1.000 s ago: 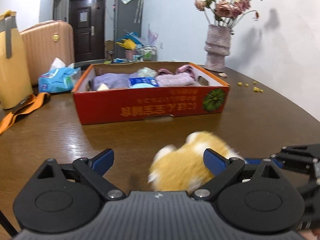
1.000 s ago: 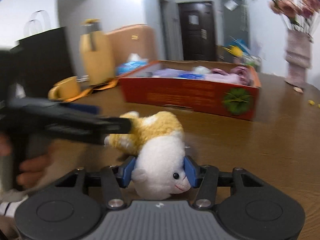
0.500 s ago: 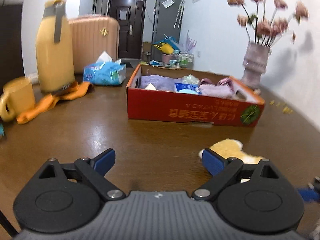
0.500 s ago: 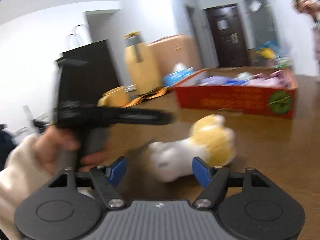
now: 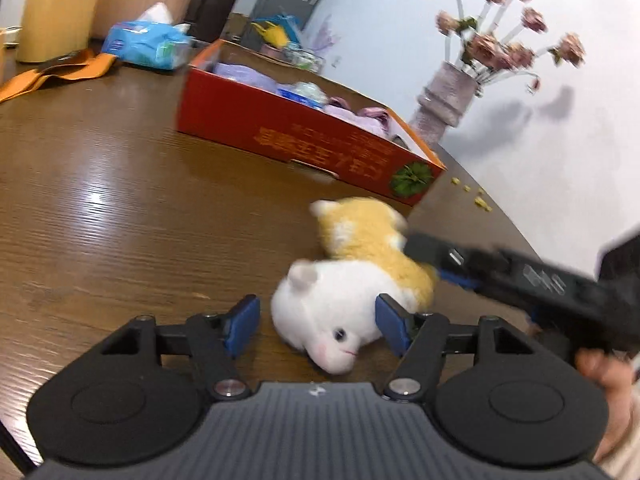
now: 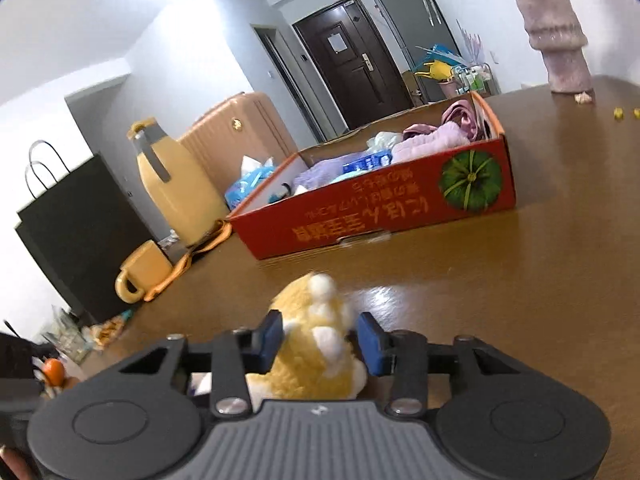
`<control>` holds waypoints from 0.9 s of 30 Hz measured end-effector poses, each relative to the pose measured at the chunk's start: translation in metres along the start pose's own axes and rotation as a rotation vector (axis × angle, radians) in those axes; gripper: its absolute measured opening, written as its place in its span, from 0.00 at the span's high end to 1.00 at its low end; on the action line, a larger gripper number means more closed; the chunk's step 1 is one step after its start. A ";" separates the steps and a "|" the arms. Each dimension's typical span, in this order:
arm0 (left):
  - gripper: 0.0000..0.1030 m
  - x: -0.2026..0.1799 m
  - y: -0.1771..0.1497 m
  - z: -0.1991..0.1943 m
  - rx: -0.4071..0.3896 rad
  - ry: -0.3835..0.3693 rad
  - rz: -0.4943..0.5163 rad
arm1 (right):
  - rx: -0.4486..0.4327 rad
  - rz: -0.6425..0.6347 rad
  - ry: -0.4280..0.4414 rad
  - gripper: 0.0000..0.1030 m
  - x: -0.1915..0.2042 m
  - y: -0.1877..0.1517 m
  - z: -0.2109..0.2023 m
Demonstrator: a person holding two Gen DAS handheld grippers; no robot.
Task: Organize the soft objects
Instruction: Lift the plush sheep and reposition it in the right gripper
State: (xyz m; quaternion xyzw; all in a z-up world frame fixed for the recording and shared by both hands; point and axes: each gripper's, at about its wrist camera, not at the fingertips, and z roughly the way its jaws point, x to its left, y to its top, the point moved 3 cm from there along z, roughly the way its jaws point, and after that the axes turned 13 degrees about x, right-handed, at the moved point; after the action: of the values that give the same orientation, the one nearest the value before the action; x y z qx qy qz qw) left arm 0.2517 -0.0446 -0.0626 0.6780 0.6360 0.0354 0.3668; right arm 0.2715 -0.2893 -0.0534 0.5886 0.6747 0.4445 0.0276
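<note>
A yellow and white plush hamster lies on the brown table, in front of a red cardboard box holding folded soft cloths. My left gripper is open, its blue pads on either side of the toy's white head, with a gap on the left. My right gripper has closed its pads on the toy's yellow rear; it reaches in from the right in the left wrist view. The red box stands beyond it.
A vase of dried flowers stands at the back right. A tissue pack, an orange strap, a yellow jug, a yellow mug and a black bag are on the left. Yellow crumbs lie near the box.
My right gripper let go of the toy's head, swung around and closed on its yellow rear. My left gripper moved in around the white head.
</note>
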 end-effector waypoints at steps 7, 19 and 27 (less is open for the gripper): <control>0.34 0.017 0.010 -0.010 -0.036 -0.114 -0.055 | -0.013 0.003 -0.040 0.63 0.014 -0.011 -0.013; 0.42 0.029 0.025 0.013 0.029 -0.155 -0.110 | 0.050 0.047 -0.014 0.52 0.006 0.004 0.008; 0.38 0.052 0.042 -0.008 -0.111 0.018 -0.191 | -0.020 -0.028 -0.055 0.52 0.013 0.016 -0.015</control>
State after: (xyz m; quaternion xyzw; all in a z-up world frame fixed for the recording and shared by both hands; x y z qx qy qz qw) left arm 0.2927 0.0085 -0.0555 0.5924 0.6982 0.0416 0.3999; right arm 0.2718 -0.2888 -0.0282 0.5909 0.6772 0.4345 0.0583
